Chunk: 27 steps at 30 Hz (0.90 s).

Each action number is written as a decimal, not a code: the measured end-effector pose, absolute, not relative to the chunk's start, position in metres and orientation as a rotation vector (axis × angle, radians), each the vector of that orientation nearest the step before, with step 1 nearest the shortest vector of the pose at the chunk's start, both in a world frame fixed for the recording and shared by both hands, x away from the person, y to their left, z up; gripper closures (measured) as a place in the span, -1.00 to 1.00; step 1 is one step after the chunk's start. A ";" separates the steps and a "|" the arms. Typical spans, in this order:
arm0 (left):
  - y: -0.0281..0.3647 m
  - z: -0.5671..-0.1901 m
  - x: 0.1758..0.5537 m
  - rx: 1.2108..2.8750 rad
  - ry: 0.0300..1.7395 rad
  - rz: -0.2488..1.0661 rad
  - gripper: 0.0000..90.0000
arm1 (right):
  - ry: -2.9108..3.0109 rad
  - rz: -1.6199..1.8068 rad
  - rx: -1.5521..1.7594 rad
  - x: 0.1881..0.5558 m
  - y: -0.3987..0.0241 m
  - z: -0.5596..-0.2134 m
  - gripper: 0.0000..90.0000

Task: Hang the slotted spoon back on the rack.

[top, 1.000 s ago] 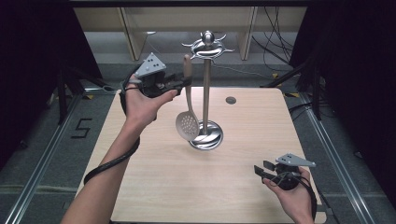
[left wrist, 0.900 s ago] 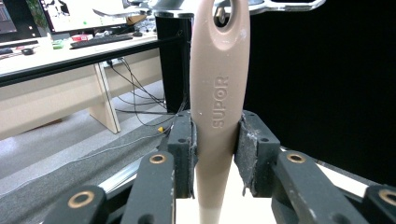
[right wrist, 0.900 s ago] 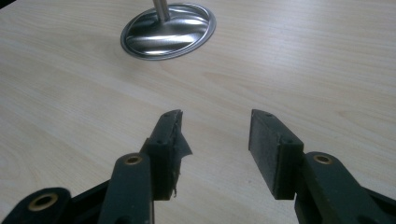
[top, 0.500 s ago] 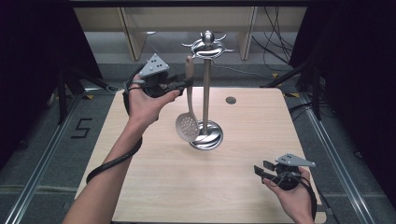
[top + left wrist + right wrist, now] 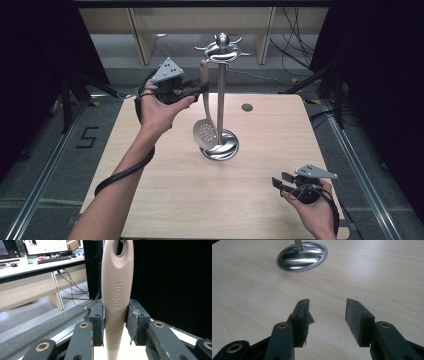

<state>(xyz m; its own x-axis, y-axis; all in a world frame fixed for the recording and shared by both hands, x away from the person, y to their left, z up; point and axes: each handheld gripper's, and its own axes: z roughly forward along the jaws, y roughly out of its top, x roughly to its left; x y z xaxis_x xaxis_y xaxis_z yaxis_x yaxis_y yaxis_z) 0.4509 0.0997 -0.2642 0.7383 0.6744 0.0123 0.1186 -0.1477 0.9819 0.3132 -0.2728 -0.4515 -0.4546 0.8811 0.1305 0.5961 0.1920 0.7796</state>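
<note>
- While the left gripper (image 5: 196,89) clamps the beige handle of a slotted spoon (image 5: 205,133) at about ten o'clock on the wooden table (image 5: 165,200), the spoon hangs upright beside the steel stand (image 5: 220,100), its hanging hole near the hooks, probably for hooking on or lifting off.
- Left forearm reaches diagonally up from six o'clock, wrist raised well above the table.
- Spoon's perforated bowl sits just above the stand's round base, at table centre.
- Right gripper (image 5: 284,182) rests low at four o'clock, jaws wide apart and empty, likely waiting.
</note>
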 end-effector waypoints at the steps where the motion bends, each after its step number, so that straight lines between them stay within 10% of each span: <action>1: 0.101 -0.264 0.450 1.667 0.637 0.550 0.48 | 2.127 1.141 1.391 0.313 -0.273 -0.452 0.21; 27: 0.168 -0.309 0.390 1.693 0.680 0.623 -0.05 | 2.121 1.139 1.395 0.313 -0.273 -0.452 0.19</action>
<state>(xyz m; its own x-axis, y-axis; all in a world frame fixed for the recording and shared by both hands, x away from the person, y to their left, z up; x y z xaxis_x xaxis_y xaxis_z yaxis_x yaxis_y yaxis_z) 0.3898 0.1682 -0.3090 0.6908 0.7211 0.0527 0.1153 -0.1818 0.9765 0.3132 -0.2728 -0.4517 -0.4493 0.8840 0.1294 0.5961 0.1887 0.7804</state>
